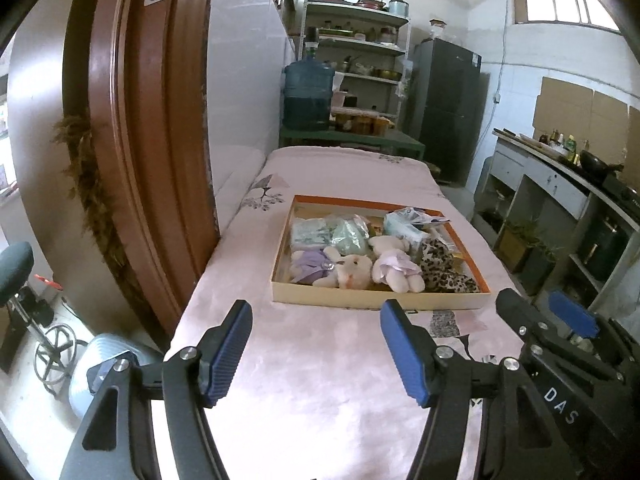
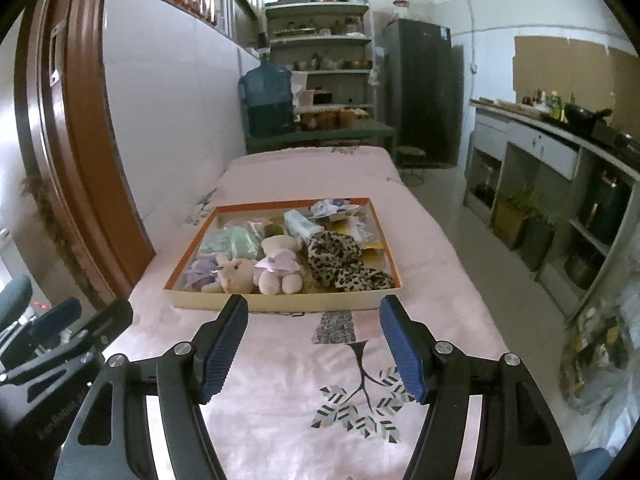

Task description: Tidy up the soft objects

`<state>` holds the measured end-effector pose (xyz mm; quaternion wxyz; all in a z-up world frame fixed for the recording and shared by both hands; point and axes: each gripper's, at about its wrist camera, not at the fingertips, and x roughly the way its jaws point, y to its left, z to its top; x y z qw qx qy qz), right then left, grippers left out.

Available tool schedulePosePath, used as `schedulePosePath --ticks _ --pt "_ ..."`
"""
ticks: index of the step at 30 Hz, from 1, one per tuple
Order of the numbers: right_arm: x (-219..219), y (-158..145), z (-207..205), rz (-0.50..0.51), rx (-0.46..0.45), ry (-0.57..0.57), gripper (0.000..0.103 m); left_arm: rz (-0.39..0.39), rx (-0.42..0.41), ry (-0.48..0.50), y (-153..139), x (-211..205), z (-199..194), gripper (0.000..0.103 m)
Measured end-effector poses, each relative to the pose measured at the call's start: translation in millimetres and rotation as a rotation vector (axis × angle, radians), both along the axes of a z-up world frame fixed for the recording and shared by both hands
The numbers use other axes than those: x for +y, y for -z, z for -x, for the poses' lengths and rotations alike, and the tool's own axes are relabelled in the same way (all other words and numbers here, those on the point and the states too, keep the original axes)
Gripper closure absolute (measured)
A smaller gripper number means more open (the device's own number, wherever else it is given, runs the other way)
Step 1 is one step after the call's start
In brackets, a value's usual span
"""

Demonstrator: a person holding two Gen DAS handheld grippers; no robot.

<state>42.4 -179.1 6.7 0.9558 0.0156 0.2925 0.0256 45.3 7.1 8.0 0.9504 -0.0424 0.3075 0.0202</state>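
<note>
A shallow cardboard box (image 1: 376,300) (image 2: 280,303) with orange inner walls sits on a pink bedcover. It holds two plush bears in purple dresses (image 1: 346,272) (image 1: 396,266), a leopard-print soft item (image 1: 444,264) (image 2: 344,260), and several packets (image 1: 348,232) at the back. The bears also show in the right wrist view (image 2: 236,270) (image 2: 278,266). My left gripper (image 1: 316,350) is open and empty, short of the box's near wall. My right gripper (image 2: 314,344) is open and empty, just short of the same wall.
The pink cover (image 2: 304,400) spans a long table. A brown door frame (image 1: 132,140) stands at left. A kitchen counter (image 2: 560,148) runs along the right. A shelf rack, blue water jug (image 1: 308,92) and fridge (image 1: 448,108) stand at the far end.
</note>
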Motion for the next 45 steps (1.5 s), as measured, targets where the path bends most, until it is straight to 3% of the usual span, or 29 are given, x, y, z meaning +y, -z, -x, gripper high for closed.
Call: schedulePosePath --ticks 10,45 --pt "6.5 -6.0 9.0 0.042 -0.043 -0.002 0.033 -0.006 -0.005 -0.009 -1.4 1.5 1.2 0.037" --pt "7.0 2.9 1.5 0.034 -0.01 -0.018 0.033 -0.01 0.008 -0.012 2.3 1.3 -1.7 0.037"
